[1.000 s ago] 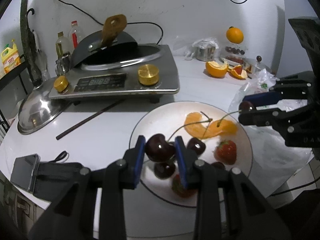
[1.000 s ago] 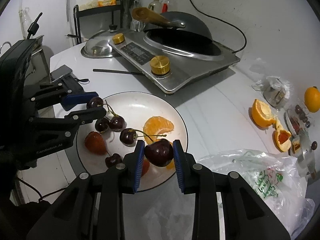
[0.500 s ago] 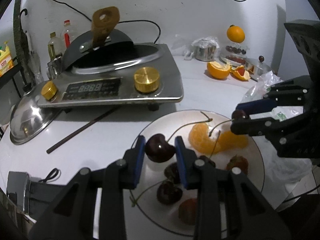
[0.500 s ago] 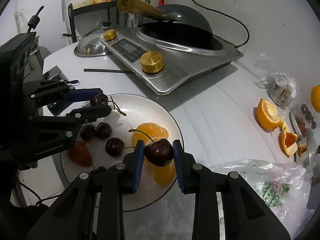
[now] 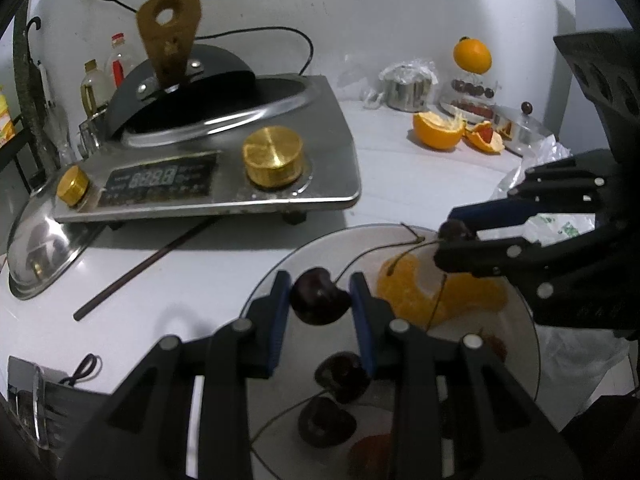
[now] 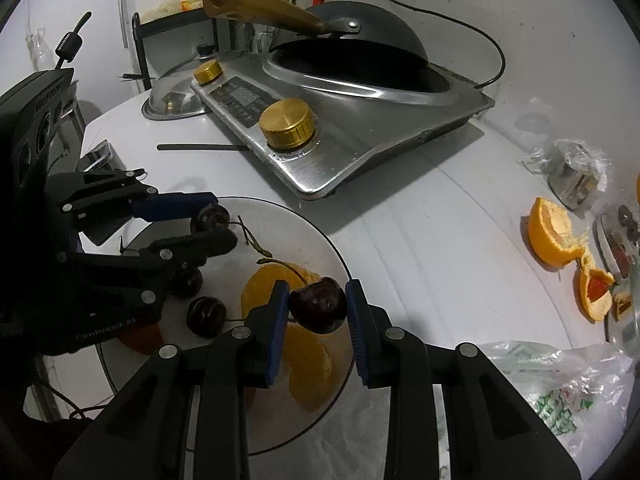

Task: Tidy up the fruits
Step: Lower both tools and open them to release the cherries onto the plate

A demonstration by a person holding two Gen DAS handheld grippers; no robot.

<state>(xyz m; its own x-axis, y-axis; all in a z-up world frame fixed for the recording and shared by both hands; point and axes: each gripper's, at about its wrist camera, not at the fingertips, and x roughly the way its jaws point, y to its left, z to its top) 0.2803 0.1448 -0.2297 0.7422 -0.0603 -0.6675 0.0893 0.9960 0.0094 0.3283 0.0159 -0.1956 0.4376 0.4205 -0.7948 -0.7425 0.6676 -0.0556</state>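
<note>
The left claw [image 5: 320, 300] is gripping a dark cherry [image 5: 319, 296] between its blue pads, narrowed down onto the fruit, and is hovering over the near-left part of the white plate [image 5: 304, 252]. The cherry's long stem is arching away to the right. The right claw [image 6: 318, 306] is likewise clamped on a second cherry [image 6: 318, 309], holding it above the orange segments [image 6: 308, 344] lying on the right side of the plate. Each claw is showing in the other's view: the right claw is coming in from the right edge of the left wrist view, and the left claw from the left edge of the right wrist view.

More loose cherries [image 5: 326, 422] are lying on the near part of the plate, with a red strawberry [image 5: 370, 456] partly hidden behind the left claw's finger. The plate is sitting on the white tabletop [image 6: 420, 240], just in front of a steel induction cooker [image 5: 224, 168] carrying a dark wok [image 6: 352, 44]. A peeled orange half [image 5: 438, 130] is resting far to the right, and a crumpled plastic bag [image 6: 556, 392] is lying near the plate's right side.
</note>
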